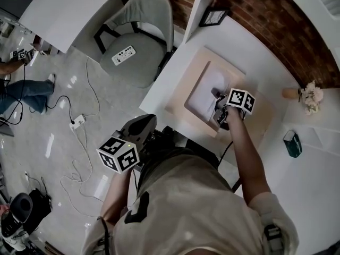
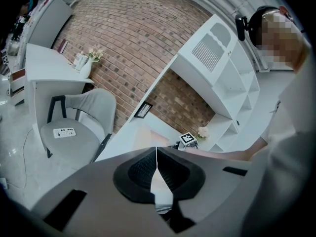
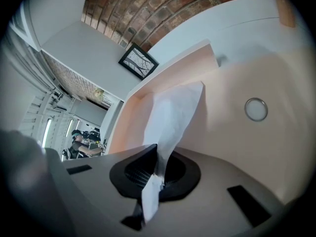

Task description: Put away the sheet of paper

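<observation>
The white sheet of paper hangs bent over a shallow beige tray or drawer set in the white desk. My right gripper is shut on the sheet's near edge, and the paper runs up and away from the jaws toward the tray's back wall. My left gripper is held low near the person's body, off the desk. Its jaws are shut with nothing between them.
A grey chair with a power strip on its seat stands left of the desk. A framed picture, a flower vase and a green book sit on the desk. Cables lie on the floor.
</observation>
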Tool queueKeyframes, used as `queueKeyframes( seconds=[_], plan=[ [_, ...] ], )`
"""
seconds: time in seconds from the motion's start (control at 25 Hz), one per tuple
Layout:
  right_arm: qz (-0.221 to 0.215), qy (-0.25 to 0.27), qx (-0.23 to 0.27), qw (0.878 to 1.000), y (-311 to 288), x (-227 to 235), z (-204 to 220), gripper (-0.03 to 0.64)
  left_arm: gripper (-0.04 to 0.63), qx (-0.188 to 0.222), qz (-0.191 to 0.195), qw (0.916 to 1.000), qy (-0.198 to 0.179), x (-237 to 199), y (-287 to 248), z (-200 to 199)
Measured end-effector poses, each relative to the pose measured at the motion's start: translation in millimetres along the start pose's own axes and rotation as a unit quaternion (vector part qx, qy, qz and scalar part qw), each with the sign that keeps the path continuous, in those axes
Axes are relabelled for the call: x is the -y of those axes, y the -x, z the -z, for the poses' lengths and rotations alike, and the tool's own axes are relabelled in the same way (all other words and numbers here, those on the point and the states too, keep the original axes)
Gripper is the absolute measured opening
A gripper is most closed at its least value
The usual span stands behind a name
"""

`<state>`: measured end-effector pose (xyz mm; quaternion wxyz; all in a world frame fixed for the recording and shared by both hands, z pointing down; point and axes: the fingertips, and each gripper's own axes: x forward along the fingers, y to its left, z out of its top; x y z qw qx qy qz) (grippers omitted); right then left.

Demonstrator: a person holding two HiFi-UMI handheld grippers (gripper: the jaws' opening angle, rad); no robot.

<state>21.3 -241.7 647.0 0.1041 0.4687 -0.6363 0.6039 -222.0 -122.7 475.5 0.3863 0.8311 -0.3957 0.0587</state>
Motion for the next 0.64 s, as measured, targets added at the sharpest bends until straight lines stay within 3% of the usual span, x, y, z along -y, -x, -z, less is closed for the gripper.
queueKeyframes(
  seconds=[0.64],
  plan=[
    [0.003, 0.002, 0.002, 1.0, 1.5, 3.6, -2.0, 0.028, 0.02, 0.004, -0.002, 1.0, 0.001, 1.3, 1.4, 1.2]
  ],
)
